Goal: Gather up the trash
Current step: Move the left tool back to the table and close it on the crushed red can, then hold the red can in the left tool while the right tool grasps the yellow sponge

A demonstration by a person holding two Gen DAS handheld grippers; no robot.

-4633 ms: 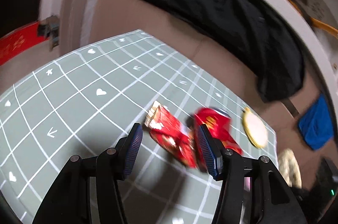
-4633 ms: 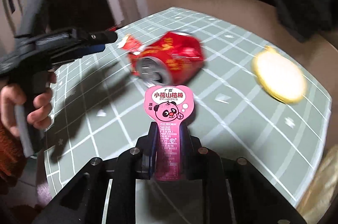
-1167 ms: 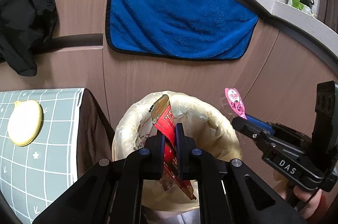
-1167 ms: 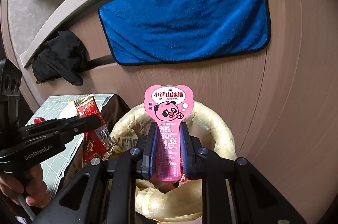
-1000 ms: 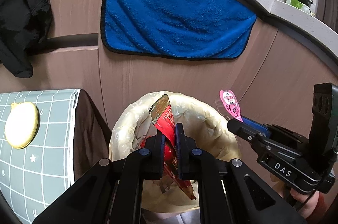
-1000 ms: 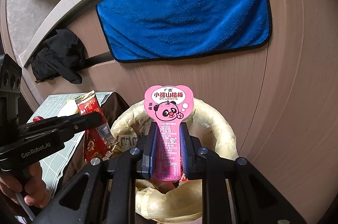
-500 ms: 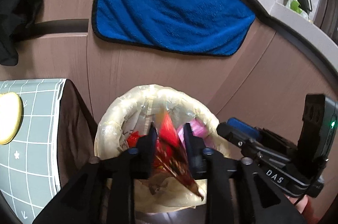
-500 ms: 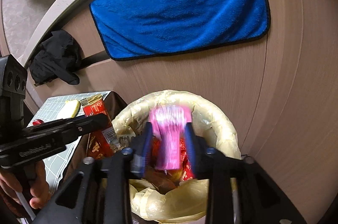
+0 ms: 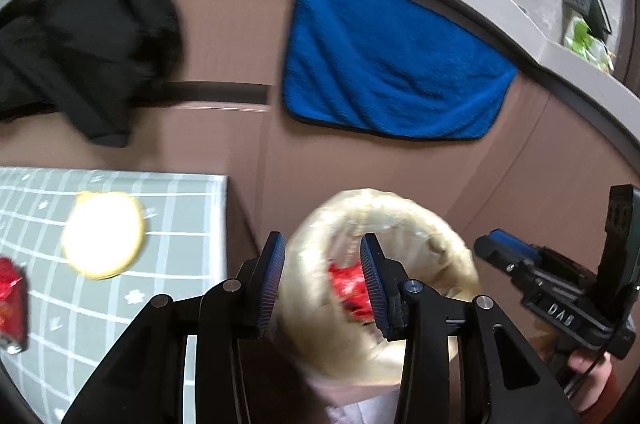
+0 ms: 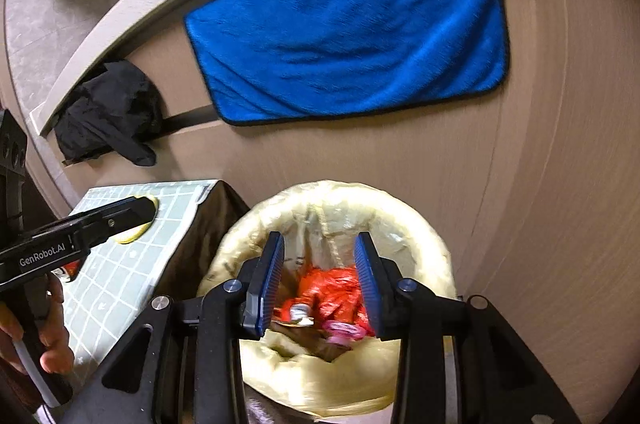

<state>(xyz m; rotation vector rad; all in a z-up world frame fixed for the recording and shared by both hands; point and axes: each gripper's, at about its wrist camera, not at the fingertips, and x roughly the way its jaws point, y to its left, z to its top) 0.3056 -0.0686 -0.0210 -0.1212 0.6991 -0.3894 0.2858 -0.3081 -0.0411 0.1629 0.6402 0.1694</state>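
Your left tool (image 9: pixel 323 278) is opening with nothing between its pads; your right tool (image 10: pixel 319 278) stands apart, empty. Below them, red wrappers (image 10: pixel 332 290) and the pink wrapper (image 10: pixel 345 329) lie inside the lined bin (image 10: pixel 416 228). A red can (image 9: pixel 10 298) sits on the counter (image 9: pixel 176 224). Farther back hangs a blue towel (image 10: pixel 352 40).

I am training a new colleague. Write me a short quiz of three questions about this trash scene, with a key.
1. True or false: the right claw holds a wrapper.
2. What colour is the towel on the wall?
3. Where does the pink wrapper lie? A) on the table B) inside the trash bag C) in the left claw

Key: 1. false, nothing is between its pads; 2. blue; 3. B.
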